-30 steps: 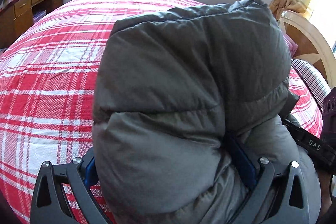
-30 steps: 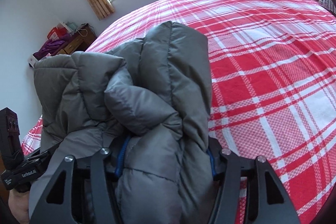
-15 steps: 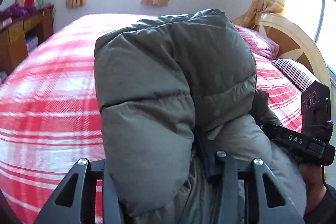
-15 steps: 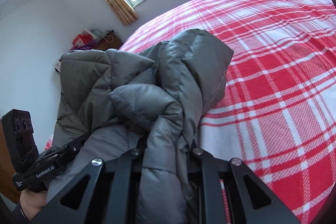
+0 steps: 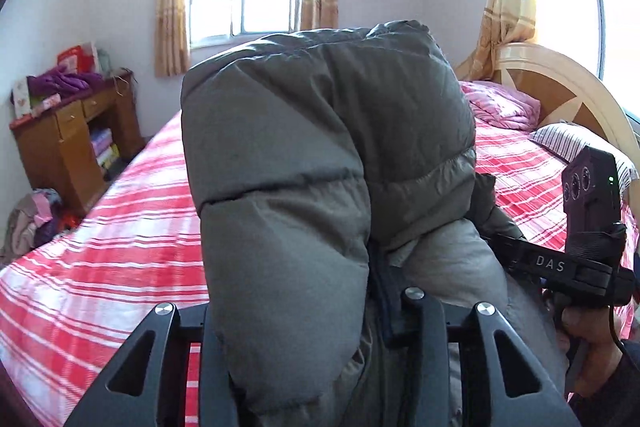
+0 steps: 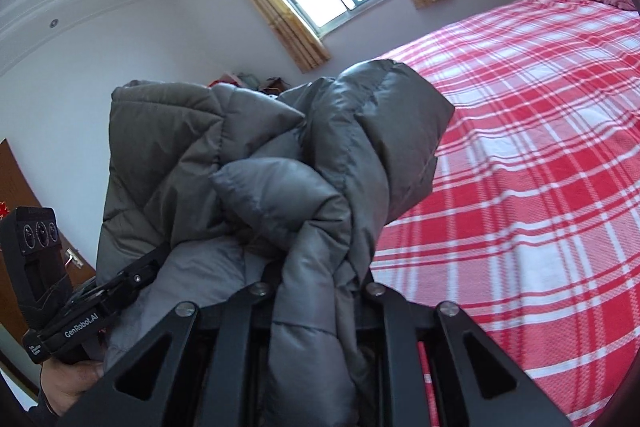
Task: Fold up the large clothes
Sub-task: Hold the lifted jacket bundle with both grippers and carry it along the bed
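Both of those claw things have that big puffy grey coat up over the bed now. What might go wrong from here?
1. The grey puffer jacket is thick and slick; the left gripper and right gripper each pinch only a bunched fold, so it might slip out.
2. It hangs crumpled, so it may land on the red plaid bed wrinkled rather than flat.

The left gripper (image 5: 304, 311) has just been closing its jaws, and they now pinch a thick fold of the grey padded jacket (image 5: 320, 147) between them. The right gripper (image 6: 316, 291) clamps a narrower bunch of the same jacket, its jaws drawn close together. Both point slightly downward. A hand (image 6: 70, 383) grips the left gripper's handle; another hand (image 5: 588, 343) holds the right one's.
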`<state>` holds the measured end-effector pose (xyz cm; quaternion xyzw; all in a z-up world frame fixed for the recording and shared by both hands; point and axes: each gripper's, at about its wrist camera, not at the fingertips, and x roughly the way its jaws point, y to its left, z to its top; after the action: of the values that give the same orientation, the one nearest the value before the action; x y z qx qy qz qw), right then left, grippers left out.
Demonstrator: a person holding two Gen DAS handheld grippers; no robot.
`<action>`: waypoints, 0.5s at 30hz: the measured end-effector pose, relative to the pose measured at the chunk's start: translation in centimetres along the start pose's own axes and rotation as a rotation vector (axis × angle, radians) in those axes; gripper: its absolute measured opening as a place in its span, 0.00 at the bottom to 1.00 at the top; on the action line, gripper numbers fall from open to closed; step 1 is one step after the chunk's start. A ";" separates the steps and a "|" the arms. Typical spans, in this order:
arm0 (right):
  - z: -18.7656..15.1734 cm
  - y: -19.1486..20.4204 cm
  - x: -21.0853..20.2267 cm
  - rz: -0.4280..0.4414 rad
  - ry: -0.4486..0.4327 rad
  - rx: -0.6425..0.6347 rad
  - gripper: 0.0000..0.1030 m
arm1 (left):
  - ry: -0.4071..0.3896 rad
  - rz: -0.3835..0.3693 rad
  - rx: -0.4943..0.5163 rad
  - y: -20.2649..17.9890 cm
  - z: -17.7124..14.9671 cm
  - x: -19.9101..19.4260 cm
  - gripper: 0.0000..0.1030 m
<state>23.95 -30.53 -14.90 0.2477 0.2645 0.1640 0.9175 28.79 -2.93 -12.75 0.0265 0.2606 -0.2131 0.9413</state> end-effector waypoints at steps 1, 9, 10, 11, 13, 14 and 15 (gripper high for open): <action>-0.1 0.7 0.2 0.013 0.001 -0.008 0.18 | -0.005 0.005 -0.004 0.5 0.1 -0.4 0.38; 0.3 5.0 2.6 0.115 0.013 -0.056 0.18 | -0.043 0.074 -0.024 3.8 0.2 -3.5 0.37; 0.3 5.4 2.9 0.122 0.014 -0.062 0.18 | -0.045 0.079 -0.029 4.0 0.2 -3.6 0.37; 0.4 6.0 3.3 0.132 0.018 -0.067 0.18 | -0.047 0.088 -0.032 4.3 0.2 -3.8 0.37; 0.5 6.8 4.3 0.148 0.030 -0.075 0.18 | -0.048 0.101 -0.046 5.5 -0.1 -4.2 0.37; 0.5 7.2 4.8 0.153 0.037 -0.081 0.18 | -0.046 0.106 -0.054 6.0 -0.3 -4.5 0.37; 0.5 7.7 5.2 0.158 0.044 -0.087 0.18 | -0.045 0.111 -0.062 6.6 -0.5 -4.7 0.37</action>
<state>27.13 -22.12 -12.52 0.2240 0.2568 0.2525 0.9056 27.64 4.93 -11.19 0.0067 0.2438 -0.1530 0.9577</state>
